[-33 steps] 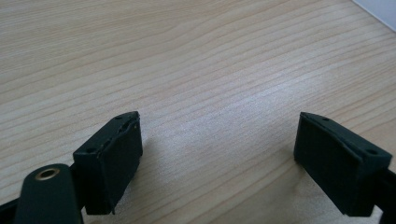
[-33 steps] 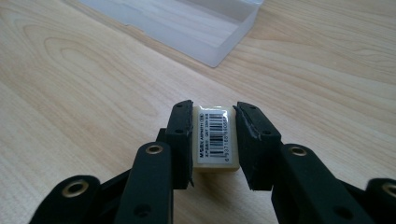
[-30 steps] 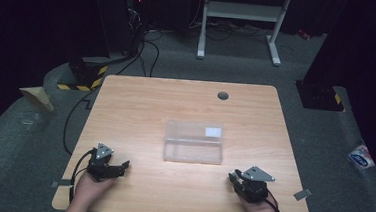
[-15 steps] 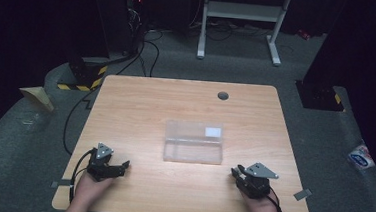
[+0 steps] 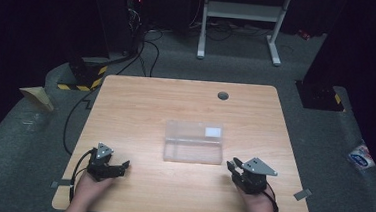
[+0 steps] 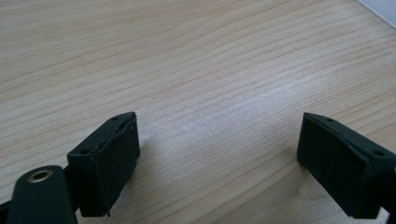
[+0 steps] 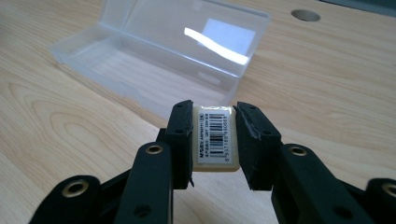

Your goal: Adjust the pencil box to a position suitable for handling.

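A small barcoded block [image 7: 216, 139] was clamped in the right gripper [image 7: 214, 140], aimed at the open clear case [image 5: 194, 142] mid-table, likely for loading. Left gripper [image 6: 219, 158] was held wide, empty.

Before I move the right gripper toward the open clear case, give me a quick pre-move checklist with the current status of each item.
1. Right gripper hold: jaws closed on the barcoded eraser from both sides. Ok.
2. Clear plastic case: lid open, tray facing up, and I see nothing inside it. Ok.
3. Path from right gripper to case: only bare table between them in the high view. Ok.
4. Left gripper: jaws apart, holding nothing, resting at the table's near left, well away from the case. Ok.
5. Grip firmness on the eraser: cannot tell.
6. Whether the eraser fits the tray: looks likely, but cannot tell for certain.
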